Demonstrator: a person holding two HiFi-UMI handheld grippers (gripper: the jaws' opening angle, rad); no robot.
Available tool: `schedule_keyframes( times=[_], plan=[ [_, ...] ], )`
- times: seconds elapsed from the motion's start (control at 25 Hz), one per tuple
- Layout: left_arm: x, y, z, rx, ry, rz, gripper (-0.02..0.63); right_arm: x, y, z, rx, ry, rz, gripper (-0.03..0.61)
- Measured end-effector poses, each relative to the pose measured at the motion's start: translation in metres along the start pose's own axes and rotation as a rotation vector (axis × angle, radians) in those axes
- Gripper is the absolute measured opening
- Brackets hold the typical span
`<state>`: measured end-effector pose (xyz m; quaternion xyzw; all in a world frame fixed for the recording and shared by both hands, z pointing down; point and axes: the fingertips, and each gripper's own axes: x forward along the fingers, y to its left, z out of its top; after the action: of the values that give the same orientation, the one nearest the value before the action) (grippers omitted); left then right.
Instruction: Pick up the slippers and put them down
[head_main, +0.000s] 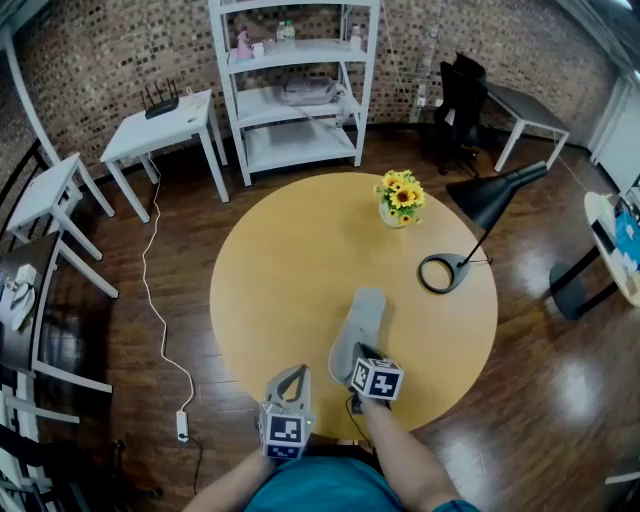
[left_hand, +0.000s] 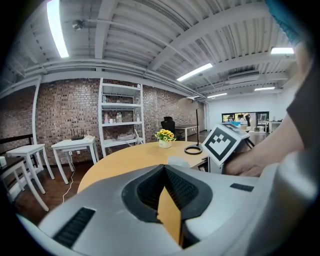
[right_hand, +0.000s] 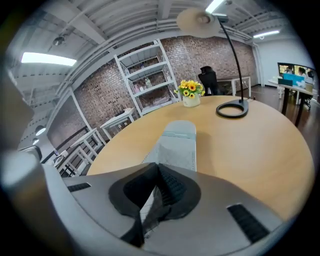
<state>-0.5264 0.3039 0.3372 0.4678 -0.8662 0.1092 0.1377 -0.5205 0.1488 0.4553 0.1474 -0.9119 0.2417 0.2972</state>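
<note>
A grey slipper (head_main: 362, 320) lies on the round yellow table (head_main: 290, 270), toe pointing away from me. My right gripper (head_main: 359, 353) is at its near heel end, shut on the slipper's edge. In the right gripper view the grey fabric (right_hand: 175, 145) is pinched between the jaws of the right gripper (right_hand: 154, 189). My left gripper (head_main: 296, 371) hovers at the table's near edge, left of the slipper, shut and empty. In the left gripper view the left gripper (left_hand: 164, 172) has its tips together, and the slipper (left_hand: 178, 161) shows beyond them beside the right gripper's marker cube (left_hand: 221, 142).
A vase of sunflowers (head_main: 399, 200) and a black desk lamp (head_main: 492, 197) with a ring base (head_main: 445, 272) stand on the table's far right. Behind are a white shelf unit (head_main: 300, 90) and white side tables (head_main: 165, 125). A cable with a power strip (head_main: 182, 425) lies on the floor at left.
</note>
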Motion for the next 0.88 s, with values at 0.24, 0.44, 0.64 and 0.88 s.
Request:
schedule_keyframes(
  times=[0.24,0.44,0.64,0.88],
  plan=[
    [-0.008,-0.016,0.004,0.012,-0.035,-0.128,0.006,-0.065,0.018,0.012,-0.02,-0.119,-0.041,0.025],
    [-0.016,-0.051,0.001,0.013,-0.073,-0.265,0.006,-0.123,0.008,0.002,-0.015,-0.188,-0.131,0.025],
    [-0.023,-0.106,0.004,0.036,-0.091,-0.396,0.006,-0.183,-0.011,-0.009,0.02,-0.244,-0.203,0.025],
    [-0.039,-0.18,0.022,0.11,-0.13,-0.502,0.006,-0.259,-0.054,-0.024,0.063,-0.32,-0.278,0.025]
  ],
)
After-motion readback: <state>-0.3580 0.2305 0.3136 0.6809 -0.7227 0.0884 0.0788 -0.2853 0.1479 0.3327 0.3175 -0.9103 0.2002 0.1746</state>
